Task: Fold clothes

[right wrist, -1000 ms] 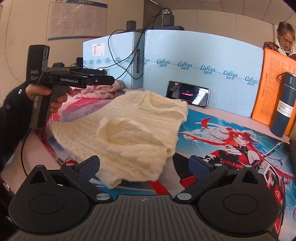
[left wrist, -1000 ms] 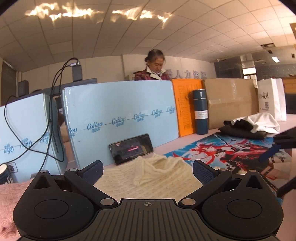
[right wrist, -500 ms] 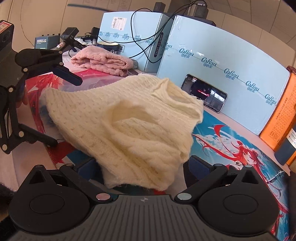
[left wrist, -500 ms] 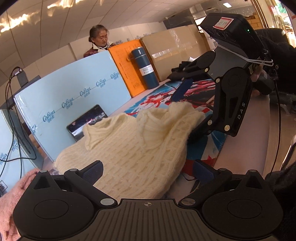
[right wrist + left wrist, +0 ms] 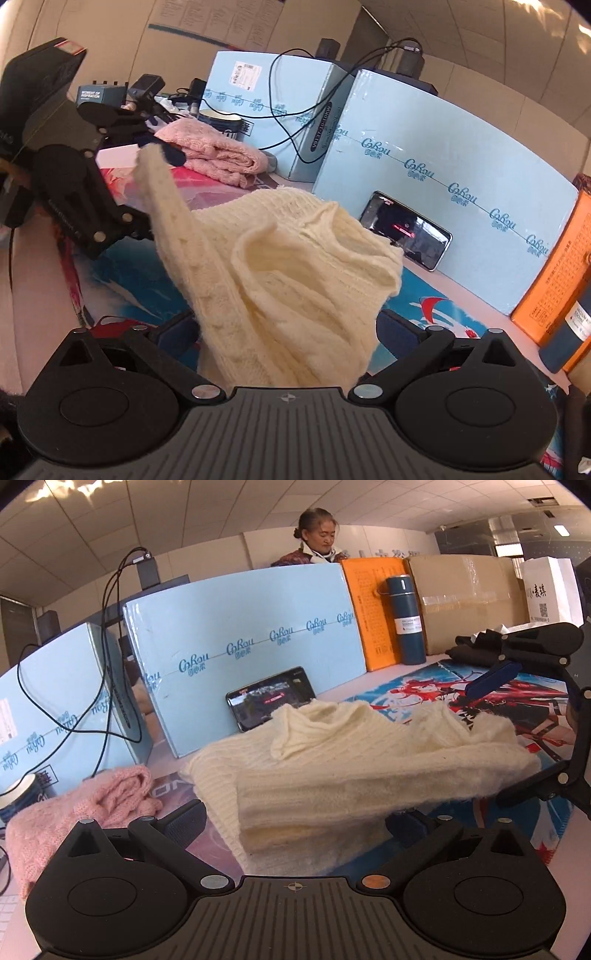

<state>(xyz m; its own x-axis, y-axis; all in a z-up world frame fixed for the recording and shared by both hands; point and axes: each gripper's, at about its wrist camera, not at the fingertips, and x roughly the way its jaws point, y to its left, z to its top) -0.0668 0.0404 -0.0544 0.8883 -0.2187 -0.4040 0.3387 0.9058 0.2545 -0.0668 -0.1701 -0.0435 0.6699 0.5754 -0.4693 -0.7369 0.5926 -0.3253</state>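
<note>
Both grippers' jaws gape around the cream sweater (image 5: pixel 354 768) (phone (image 5: pixel 271 698) behind, pink knit (image 5: pixel 81 812) beside).

The cream cable-knit sweater (image 5: pixel 354 760) lies bunched on the printed mat (image 5: pixel 424 686) on the bench, doubled over in thick layers with its ribbed collar (image 5: pixel 295 723) puckered upward on top. In the right wrist view one corner of the sweater (image 5: pixel 295 280) is drawn up into a tilted peak, the rest sagging in soft folds. A folded pink knit (image 5: pixel 81 812) rests just beside it.
</note>
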